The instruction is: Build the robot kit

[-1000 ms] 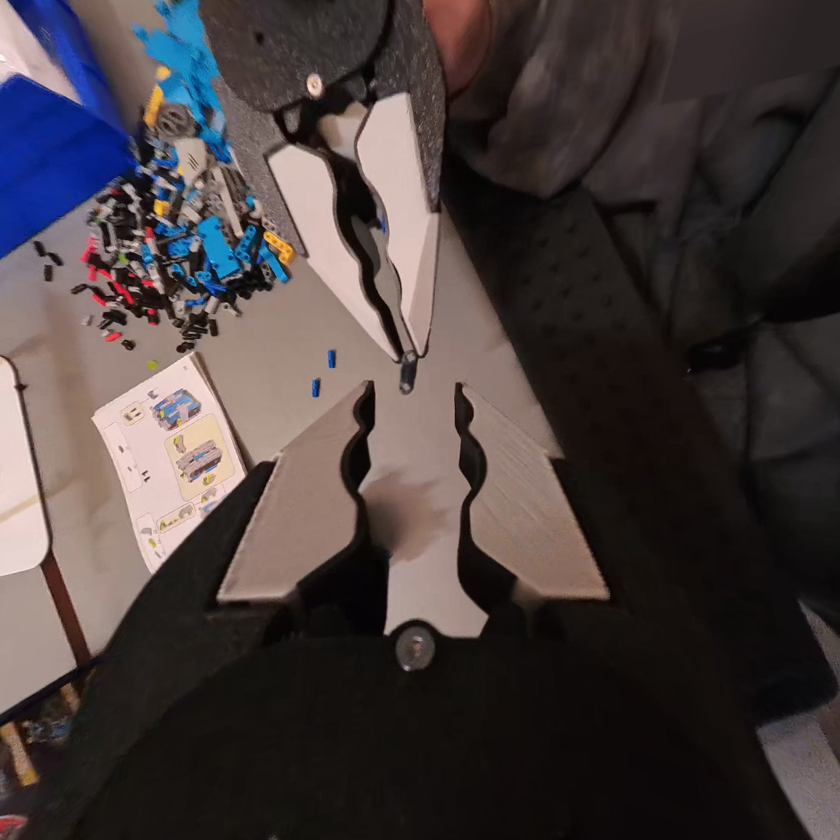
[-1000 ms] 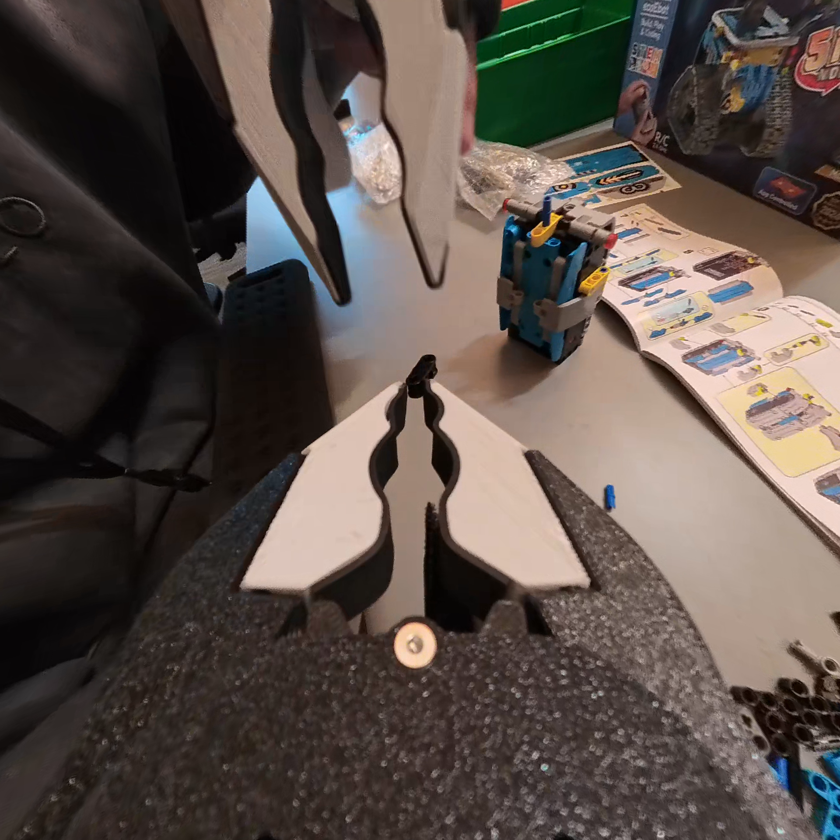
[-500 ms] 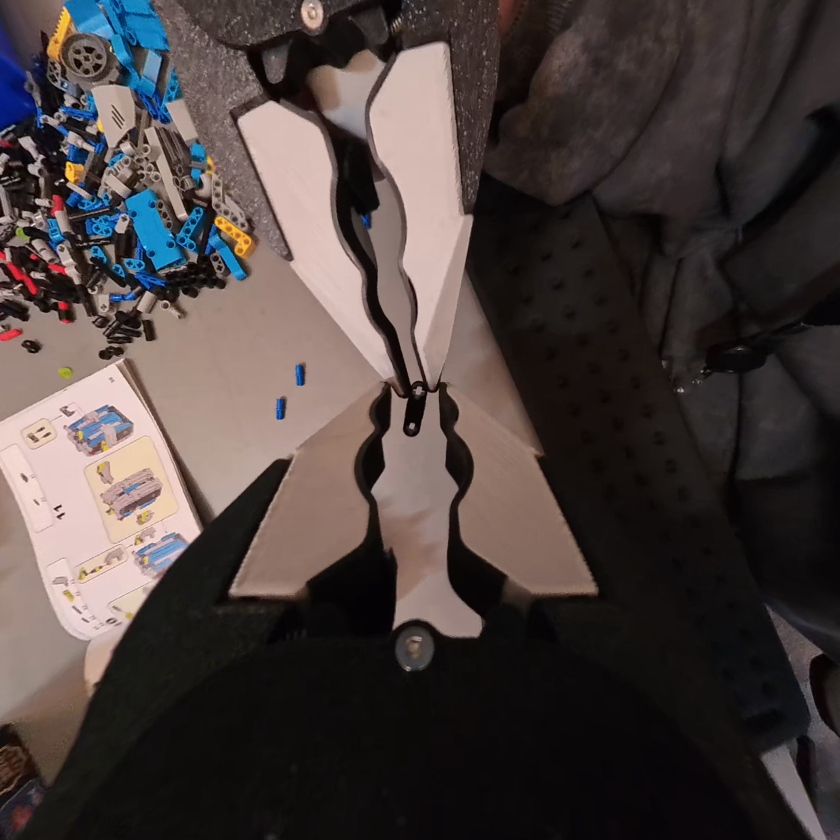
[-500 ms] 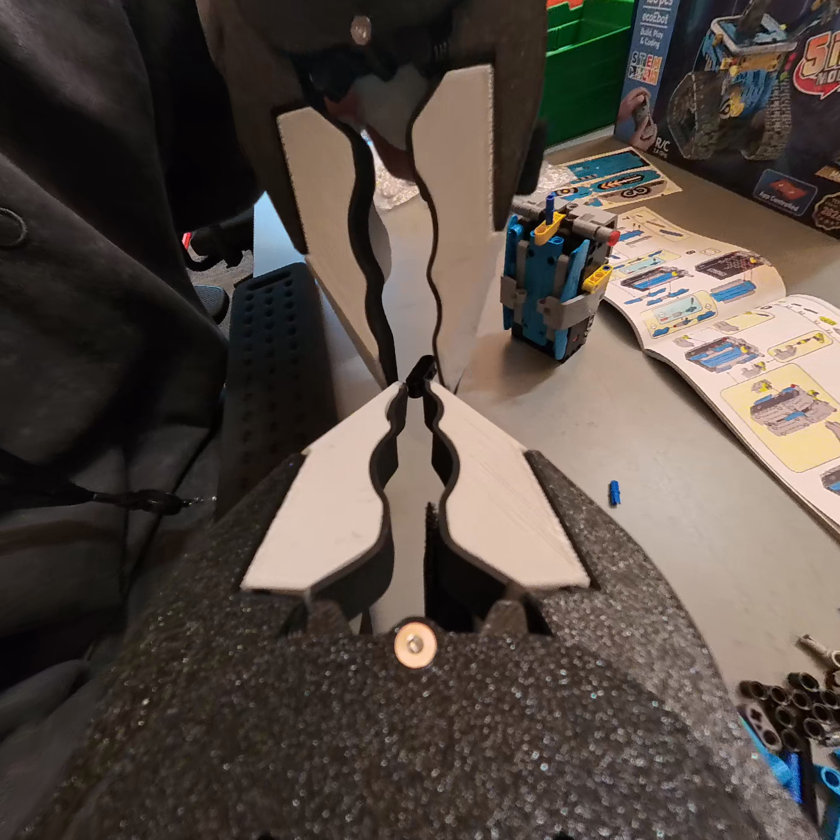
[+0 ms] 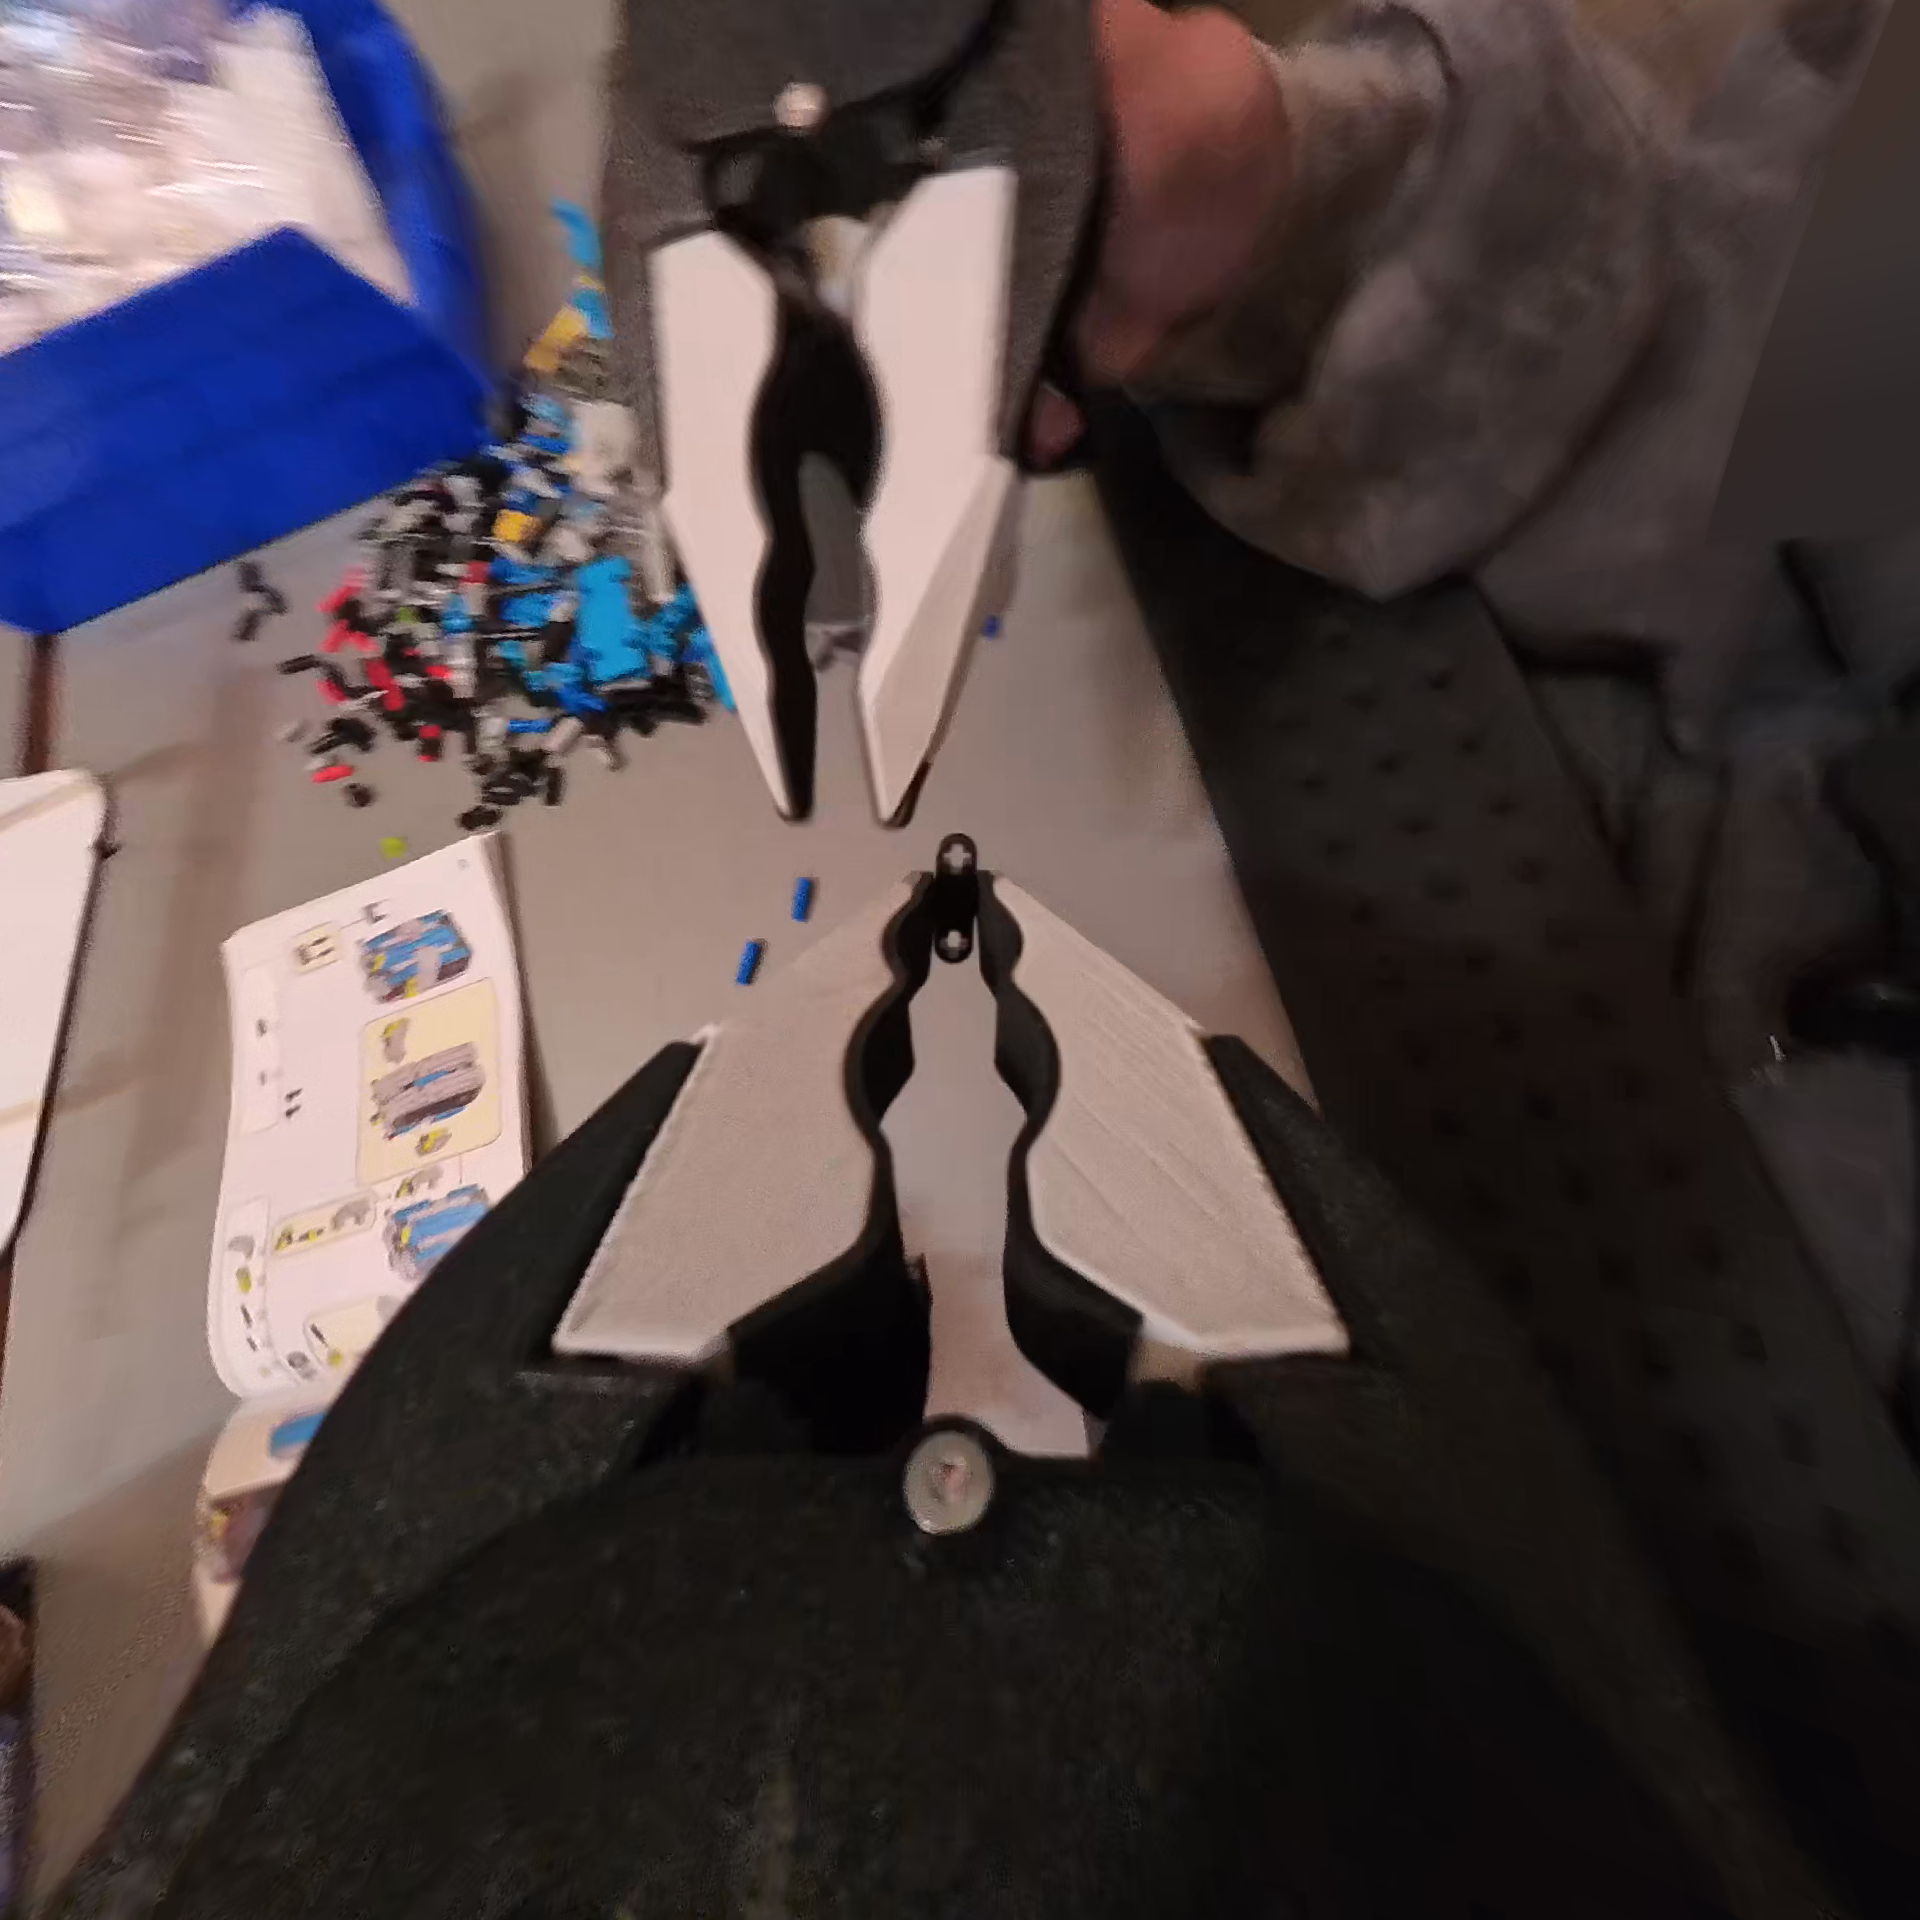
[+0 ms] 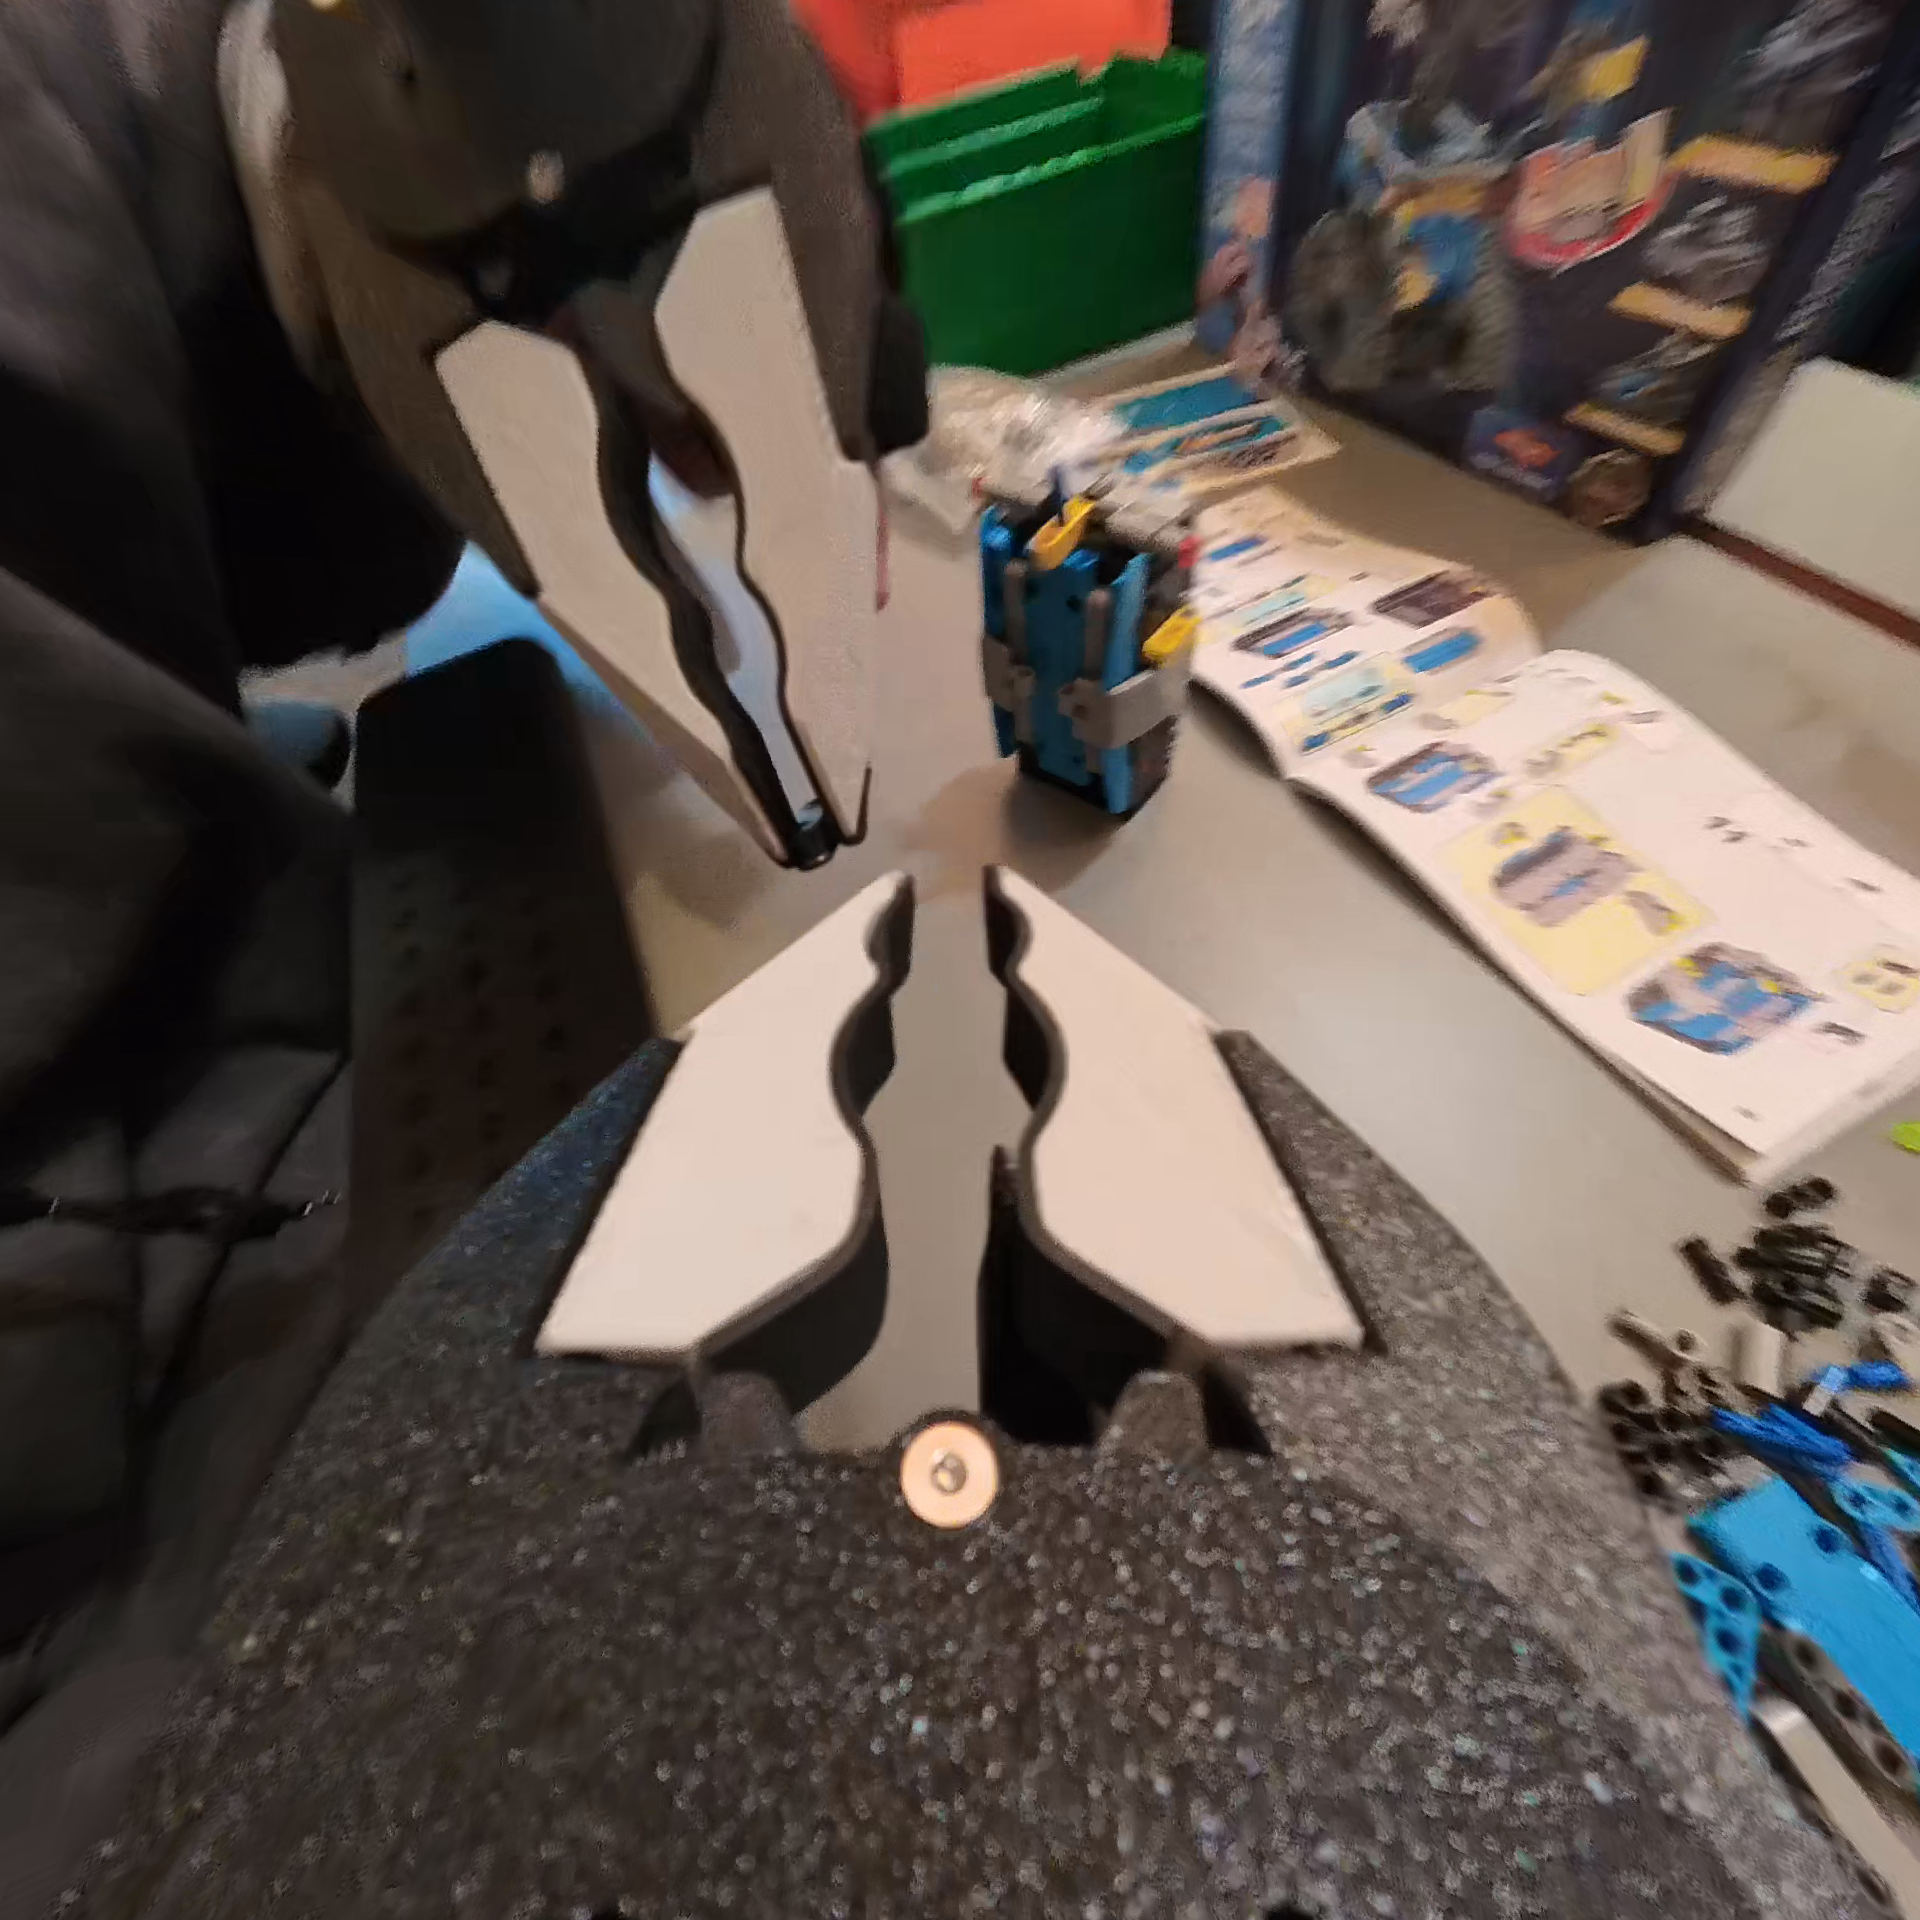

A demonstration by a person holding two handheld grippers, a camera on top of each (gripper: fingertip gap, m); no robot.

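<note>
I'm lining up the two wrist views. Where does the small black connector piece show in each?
Left wrist view: the black connector sits just above centre, pinched at the tips of the left gripper, its top end sticking out.
Right wrist view: the same connector shows left of centre, at the tips of the left gripper coming down from the upper left.
Shared landmark: the open instruction booklet on the grey table.

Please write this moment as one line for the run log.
left gripper: shut on small black connector | right gripper: open, empty | tips apart above grey table
</note>
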